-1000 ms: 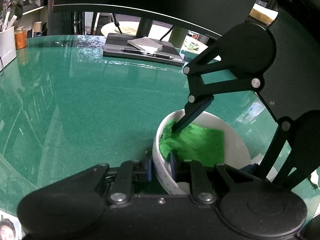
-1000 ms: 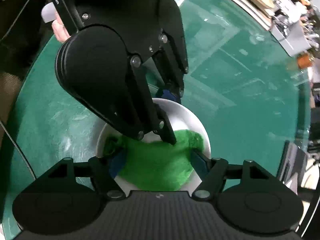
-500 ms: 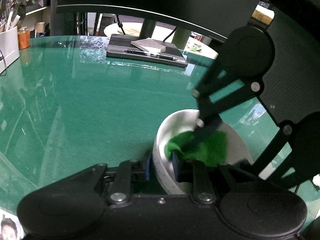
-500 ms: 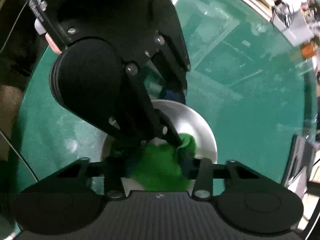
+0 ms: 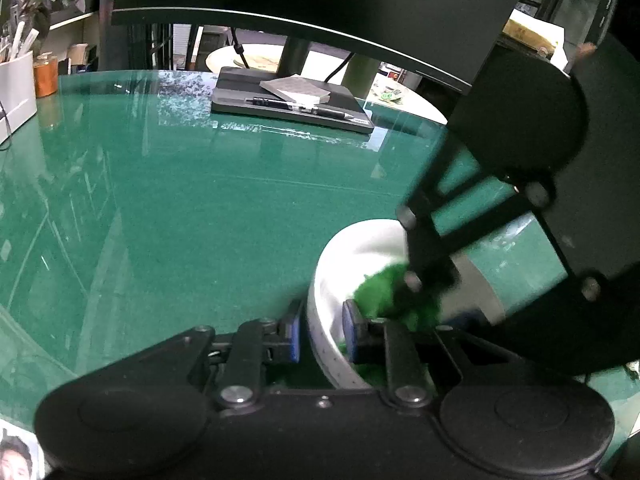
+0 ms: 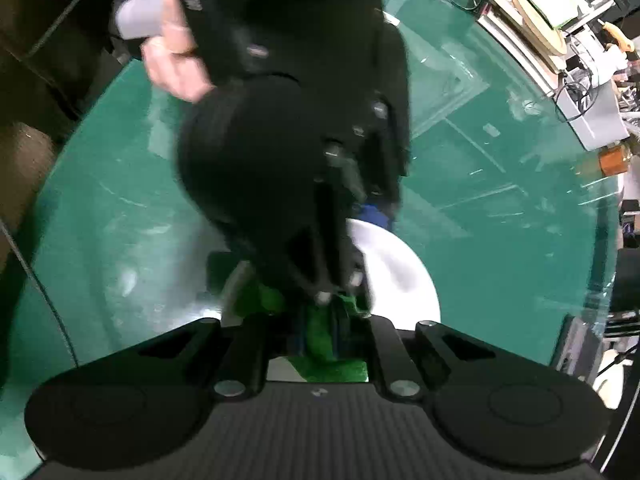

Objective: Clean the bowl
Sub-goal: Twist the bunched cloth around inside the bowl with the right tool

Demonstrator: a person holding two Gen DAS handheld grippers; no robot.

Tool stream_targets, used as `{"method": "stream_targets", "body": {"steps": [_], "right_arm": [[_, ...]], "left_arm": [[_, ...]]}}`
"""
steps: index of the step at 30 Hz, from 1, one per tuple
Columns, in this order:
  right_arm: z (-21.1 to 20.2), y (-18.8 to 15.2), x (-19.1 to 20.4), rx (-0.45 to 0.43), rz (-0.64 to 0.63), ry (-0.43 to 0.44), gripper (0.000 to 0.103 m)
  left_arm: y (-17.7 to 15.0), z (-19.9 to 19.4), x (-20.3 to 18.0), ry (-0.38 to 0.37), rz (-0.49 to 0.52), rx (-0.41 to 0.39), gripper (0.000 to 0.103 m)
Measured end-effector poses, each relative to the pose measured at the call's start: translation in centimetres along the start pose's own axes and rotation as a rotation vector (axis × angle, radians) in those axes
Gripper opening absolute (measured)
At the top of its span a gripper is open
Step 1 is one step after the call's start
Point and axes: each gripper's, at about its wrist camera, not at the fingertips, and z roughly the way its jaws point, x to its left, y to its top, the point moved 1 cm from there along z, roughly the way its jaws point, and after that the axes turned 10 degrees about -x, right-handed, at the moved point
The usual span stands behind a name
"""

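Note:
A white bowl (image 5: 356, 252) stands on the green glass table. My left gripper (image 5: 320, 332) is shut on the bowl's near rim, one blue pad inside and one outside. My right gripper (image 6: 320, 334) is shut on a green cloth (image 6: 318, 332) inside the bowl (image 6: 404, 280). In the left wrist view the cloth (image 5: 380, 288) is bunched near the bowl's front wall, with the right gripper's black body over the bowl at right. In the right wrist view the left gripper's body and a hand fill the middle and hide much of the bowl.
A dark laptop stand (image 5: 288, 104) with a pen and a notepad lies at the far side of the table under a monitor. A white box (image 5: 16, 88) and a copper tin (image 5: 46, 76) stand far left. Books and clutter (image 6: 532, 20) lie beyond the table's edge.
My right gripper has closed on the cloth, bunching it from a flat spread into a wad, and dragged it toward the bowl's near wall. My left gripper has kept its hold on the rim.

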Motion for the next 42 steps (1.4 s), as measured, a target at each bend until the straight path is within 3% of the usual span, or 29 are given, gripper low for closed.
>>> {"method": "stream_targets", "body": {"steps": [3, 7, 12, 14, 16, 18, 21, 25, 29, 34, 38, 42], "right_arm": [[0.2, -0.6, -0.5, 0.022, -0.041, -0.059, 0.011], [-0.7, -1.5, -0.3, 0.078, 0.028, -0.098, 0.012], [-1.8, -1.7, 0.3, 0.098, 0.153, -0.023, 0.013], [-2.1, -1.4, -0.7, 0.028, 0.281, 0.058, 0.013], [-2.1, -1.0, -1.1, -0.007, 0.319, 0.091, 0.013], [-2.4, -1.1, -1.4, -0.007, 0.316, 0.124, 0.012], [-1.6, -1.8, -2.1, 0.111, 0.197, 0.047, 0.013], [-1.1, -1.5, -3.0, 0.112, 0.137, -0.054, 0.012], [-0.7, -0.7, -2.2, 0.056, 0.104, -0.082, 0.013], [-2.0, -1.6, -1.6, 0.0, 0.232, 0.093, 0.012], [-2.0, -2.4, -2.5, 0.1, 0.163, 0.018, 0.012], [-0.9, -1.5, -2.2, 0.108, 0.056, -0.071, 0.012]], "left_arm": [[0.1, 0.1, 0.1, 0.005, -0.001, -0.001, 0.021], [0.2, 0.1, -0.3, 0.027, 0.012, -0.004, 0.021], [0.2, 0.1, -0.2, 0.035, 0.011, -0.009, 0.021], [0.2, 0.1, -0.3, 0.038, 0.019, -0.009, 0.021], [0.2, 0.1, -0.3, 0.035, 0.02, -0.007, 0.022], [0.2, 0.0, -0.2, 0.034, 0.022, -0.006, 0.022], [0.2, 0.1, -0.3, 0.016, 0.017, 0.005, 0.022], [0.3, 0.2, -0.5, 0.026, 0.03, 0.006, 0.024], [0.2, 0.1, -0.2, 0.033, 0.024, 0.0, 0.024], [0.3, 0.4, 0.0, 0.043, 0.026, -0.004, 0.024], [0.3, 0.4, -0.6, 0.032, 0.037, 0.005, 0.024], [0.2, 0.4, -0.7, 0.054, 0.033, -0.002, 0.028]]}}
